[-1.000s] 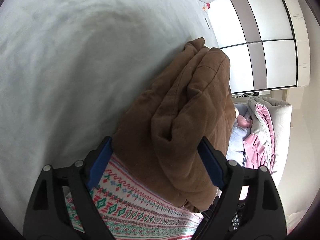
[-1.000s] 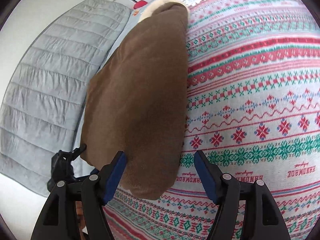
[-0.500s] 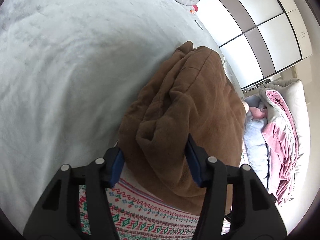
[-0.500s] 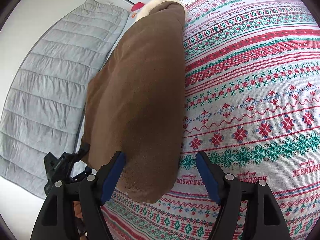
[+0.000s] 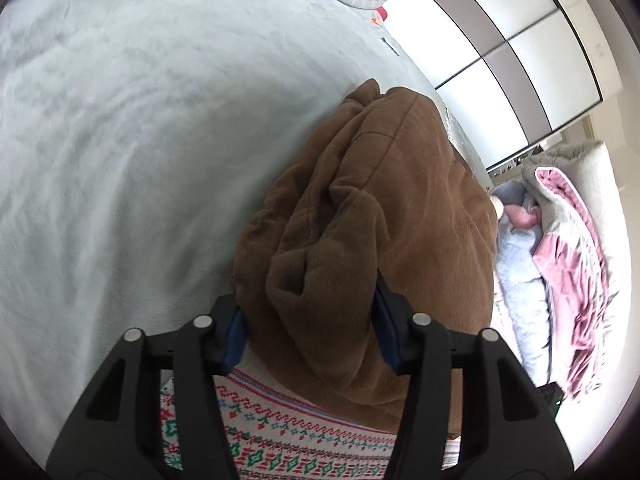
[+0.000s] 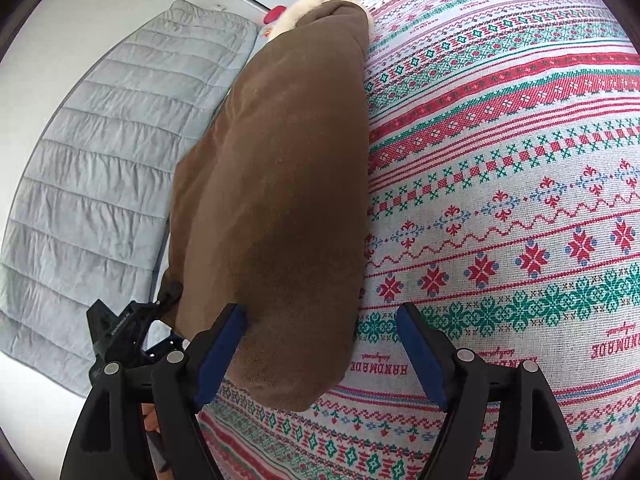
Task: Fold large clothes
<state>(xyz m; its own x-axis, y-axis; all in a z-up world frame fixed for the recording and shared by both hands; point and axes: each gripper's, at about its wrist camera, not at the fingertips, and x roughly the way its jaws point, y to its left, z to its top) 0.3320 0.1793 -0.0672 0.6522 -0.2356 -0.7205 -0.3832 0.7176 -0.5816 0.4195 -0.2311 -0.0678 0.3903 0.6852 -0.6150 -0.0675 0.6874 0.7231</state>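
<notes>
A brown fleece garment lies folded into a long thick bundle, partly on a red, green and white patterned blanket. My left gripper has its blue pads pressed into the near end of the bundle, and the jaws are still closing on it. In the right wrist view the brown garment runs away from me, its cream lining showing at the far end. My right gripper straddles the near end. Its jaws are opening, and the right pad stands off the fabric over the patterned blanket.
A pale grey bed surface spreads to the left of the garment. A grey quilted cover lies beyond it. A pink and grey bedding pile sits at the right, below wardrobe doors. A small red object lies far off.
The left jaws have narrowed from wide open onto the brown bundle, and the left view has rolled and lifted a little. The right jaws have widened slightly without moving.
</notes>
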